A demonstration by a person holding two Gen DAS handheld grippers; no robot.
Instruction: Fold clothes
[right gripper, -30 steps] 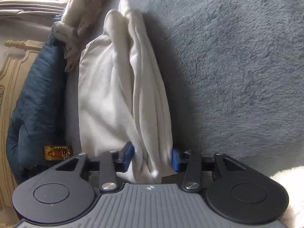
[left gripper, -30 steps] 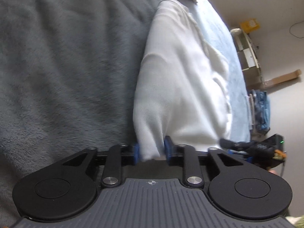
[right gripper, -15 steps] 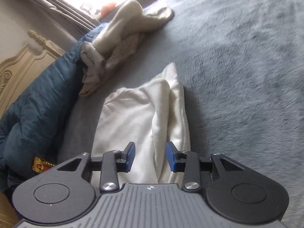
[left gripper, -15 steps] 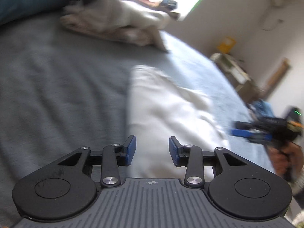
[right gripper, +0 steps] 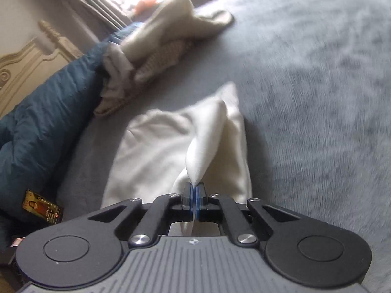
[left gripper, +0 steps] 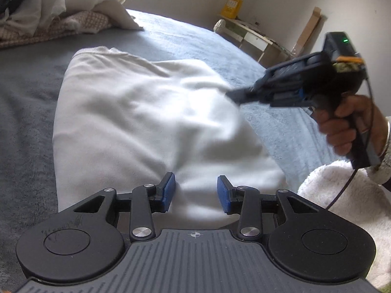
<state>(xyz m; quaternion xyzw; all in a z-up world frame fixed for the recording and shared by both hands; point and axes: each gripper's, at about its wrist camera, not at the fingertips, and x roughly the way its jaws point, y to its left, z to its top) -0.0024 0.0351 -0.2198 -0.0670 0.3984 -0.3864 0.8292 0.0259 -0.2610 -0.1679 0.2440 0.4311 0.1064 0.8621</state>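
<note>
Since a second ago: left let go of white cloth, pulled back, view rolled upright; right jaws gone from spread around the cloth to pinched on a fold.

Left wrist view: left gripper [left gripper: 195,191] spread, blue pads [left gripper: 168,190] apart, nothing between them, hovering over near edge of white garment [left gripper: 136,112]. Garment lies centre frame on grey bed cover [left gripper: 27,112], folded into long rounded bundle, far end toward upper left. Right gripper [left gripper: 234,95] at right of frame, held by a hand [left gripper: 349,127], tip just at garment's right edge, blurred. Pile of unfolded clothes [left gripper: 61,7] upper left. Fluffy white textile [left gripper: 342,195] lower right. Shelf unit [left gripper: 251,36] against far wall, upper right.

Right wrist view: right gripper [right gripper: 194,196] pressed together, pinching a thin fold of the white garment [right gripper: 158,146]; fold pulled up into a peak from centre down to the pads. Rest of garment flat on the bed cover [right gripper: 317,97], centre frame. Blue quilt [right gripper: 44,112] at left, clothes pile [right gripper: 166,46] upper centre, headboard [right gripper: 29,56] upper left.

Progress, judged: garment already folded lengthwise at least once, not yet compact; lifted fold looks like start of another fold or a tidy-up. Pile behind untouched, so most of the task left.
</note>
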